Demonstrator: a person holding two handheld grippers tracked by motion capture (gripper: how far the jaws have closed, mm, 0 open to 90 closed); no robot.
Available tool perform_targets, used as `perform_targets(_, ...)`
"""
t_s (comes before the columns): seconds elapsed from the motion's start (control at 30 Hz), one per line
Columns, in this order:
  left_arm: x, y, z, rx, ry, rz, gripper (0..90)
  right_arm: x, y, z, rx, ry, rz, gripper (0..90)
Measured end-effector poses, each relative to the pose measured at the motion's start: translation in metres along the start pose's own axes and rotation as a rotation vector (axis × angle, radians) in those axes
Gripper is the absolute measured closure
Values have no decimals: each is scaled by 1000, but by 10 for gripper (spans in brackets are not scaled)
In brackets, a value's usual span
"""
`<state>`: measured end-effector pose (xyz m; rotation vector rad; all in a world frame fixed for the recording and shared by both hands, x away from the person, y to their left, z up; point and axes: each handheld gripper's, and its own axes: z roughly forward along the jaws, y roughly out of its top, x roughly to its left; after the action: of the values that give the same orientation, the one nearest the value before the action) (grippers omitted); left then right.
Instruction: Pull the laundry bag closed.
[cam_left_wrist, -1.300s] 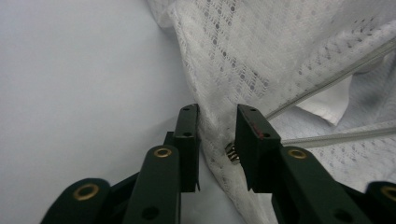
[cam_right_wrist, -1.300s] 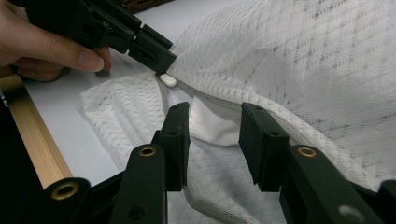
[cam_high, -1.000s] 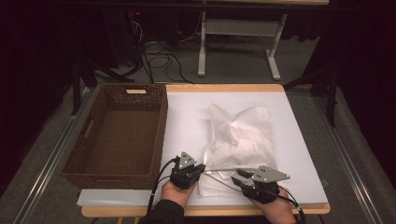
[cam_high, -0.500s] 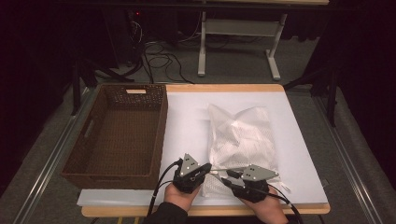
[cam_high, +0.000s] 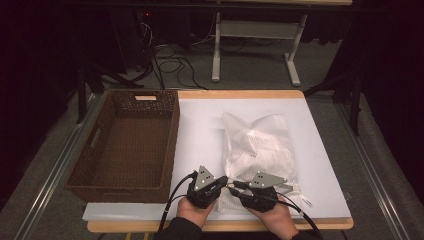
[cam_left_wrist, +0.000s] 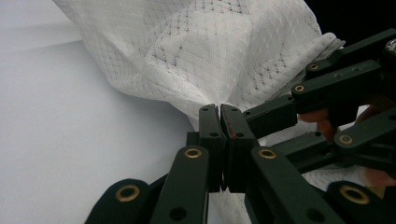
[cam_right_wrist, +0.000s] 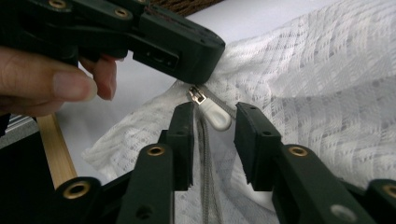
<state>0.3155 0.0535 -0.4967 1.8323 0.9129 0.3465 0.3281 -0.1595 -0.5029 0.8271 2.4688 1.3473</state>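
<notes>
A white mesh laundry bag (cam_high: 257, 145) lies lengthwise on the white sheet (cam_high: 200, 130). At the bag's near end my left gripper (cam_high: 226, 181) is shut on a bunched corner of the mesh (cam_left_wrist: 210, 51), its jaws (cam_left_wrist: 219, 116) pressed together beside the zipper. Right next to it is my right gripper (cam_high: 235, 186). In the right gripper view its jaws (cam_right_wrist: 215, 123) stand apart around the white zipper pull (cam_right_wrist: 219, 120). They have just been closing, and the pads are clear of the pull. The metal slider (cam_right_wrist: 197, 95) sits just under the left gripper's tip (cam_right_wrist: 205, 56).
An empty brown wicker basket (cam_high: 127, 145) stands on the left half of the table. The wooden table edge (cam_high: 225, 226) runs close under both hands. The bag's drawstring (cam_high: 300, 195) trails to the right of my right hand. Cables and a table frame are on the floor behind.
My right gripper has moved left up to the left gripper and its jaws have narrowed. The bag's near end has been drawn together. The left gripper has hardly moved.
</notes>
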Motion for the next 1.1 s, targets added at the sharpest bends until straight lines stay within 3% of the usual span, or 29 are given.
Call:
perform_targets(0.3,4,-1,0,0,17,-16,879,7,3,-3,-25,0,-36,849)
perform_targets(0.87,5,-1,-1,-15,14,-33,878,12,3,4,-12,-7,-42,862)
perform_targets(1.1,5,-1,-3,-20,16,-36,877,14,1,8,-4,2,-48,817)
